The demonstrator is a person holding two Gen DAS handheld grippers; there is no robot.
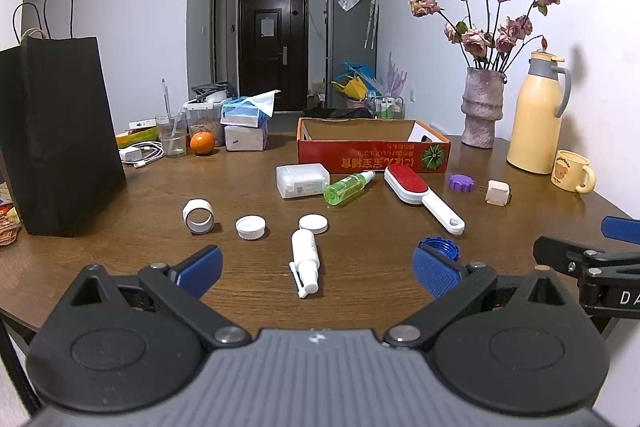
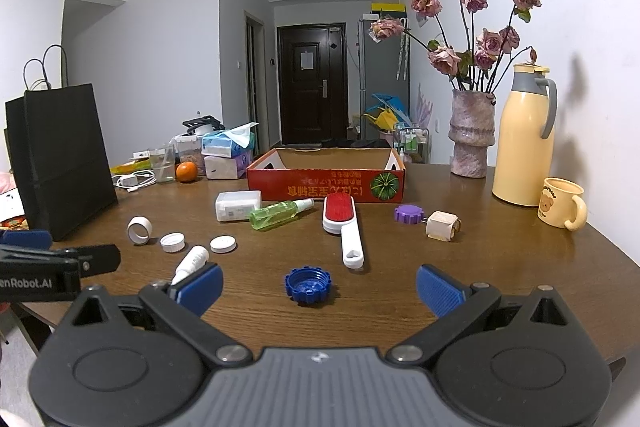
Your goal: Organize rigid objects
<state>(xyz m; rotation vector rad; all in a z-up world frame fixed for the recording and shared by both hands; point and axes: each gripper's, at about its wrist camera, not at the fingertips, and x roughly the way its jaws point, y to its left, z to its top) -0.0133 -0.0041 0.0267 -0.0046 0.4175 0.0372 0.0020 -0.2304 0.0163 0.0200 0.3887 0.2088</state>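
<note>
A: In the left wrist view, what is seen?

B: The left gripper (image 1: 318, 273) is held low over the table (image 1: 120, 267), its jaws spread wide with nothing between them. The white spray bottle (image 1: 305, 261) lies on its side right between the fingers' line, nozzle toward the camera. The red box (image 1: 374, 151) stands open further back, well apart. Nothing appears to be placed in it, though its floor is hidden.

A: And in the right wrist view?

B: The right gripper (image 2: 319, 291) is also spread and empty. The blue cap (image 2: 308, 285) lies open side up just ahead of it. The lint brush (image 2: 344, 223) and the green bottle (image 2: 280, 213) are lying near the box.

A: How should the step be done well?

B: Probably the first pick is being prepared. The white bottle should be taken across its round body, not at the thin nozzle, so that rolling is avoided. The cap is better pinched over its rim, one finger inside.
</note>
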